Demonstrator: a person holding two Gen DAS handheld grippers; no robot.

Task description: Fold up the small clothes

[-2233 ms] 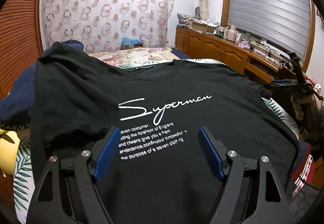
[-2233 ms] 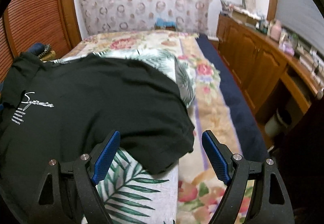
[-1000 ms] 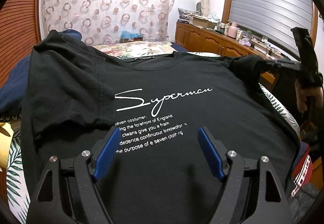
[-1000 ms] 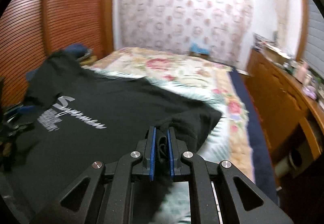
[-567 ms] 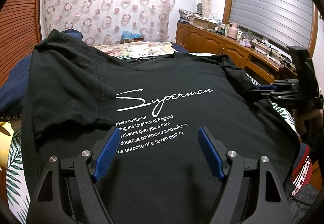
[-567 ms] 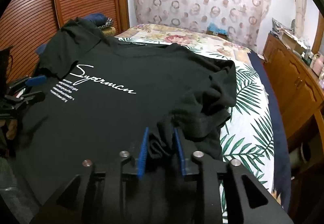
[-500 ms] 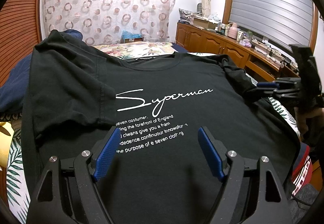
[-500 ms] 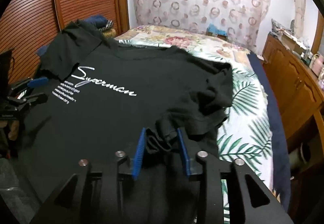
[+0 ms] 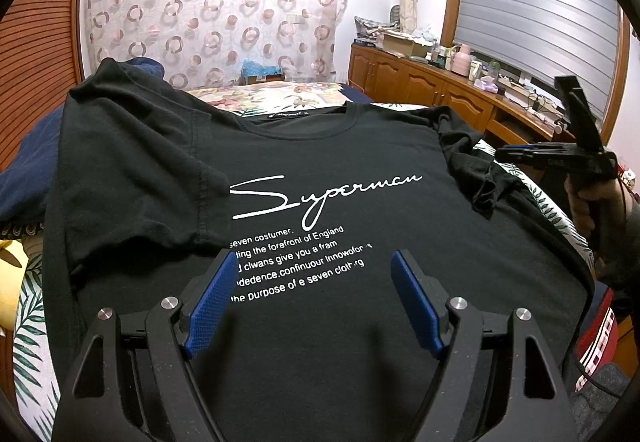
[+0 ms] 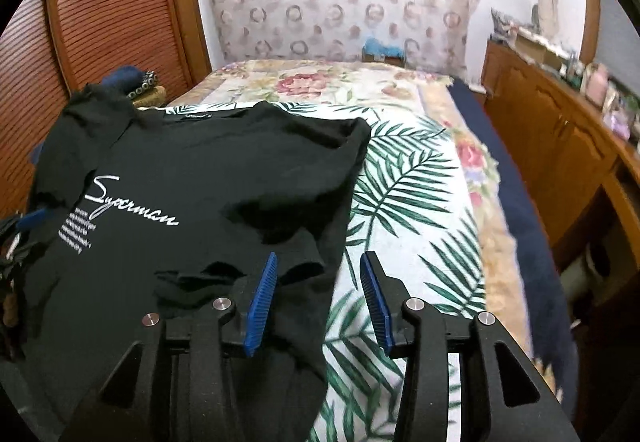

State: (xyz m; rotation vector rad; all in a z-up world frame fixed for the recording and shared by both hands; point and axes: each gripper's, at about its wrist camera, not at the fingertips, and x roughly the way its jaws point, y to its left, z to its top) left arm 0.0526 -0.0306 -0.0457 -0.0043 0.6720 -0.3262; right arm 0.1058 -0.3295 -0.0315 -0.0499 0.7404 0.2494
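**Sleeve let go, shirt flat on bed**

One black T-shirt (image 9: 320, 170) lies ahead of both claws. Left claw (image 9: 312, 298) hovers wide, empty. Right claw (image 10: 320, 298), jaws just opening, grips nothing; the shirt's side edge runs between them, bare bedspread (image 10: 420, 210) rightward.

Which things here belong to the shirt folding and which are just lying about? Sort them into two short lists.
Part of the job:
- black T-shirt, both sleeves folded inward
- left gripper, open above the shirt
- right gripper, jaws just opened, sleeve released

Just lying about:
- palm-leaf sheet
- floral bedspread
- wooden cabinets with clutter on top
- blue item by the curtain
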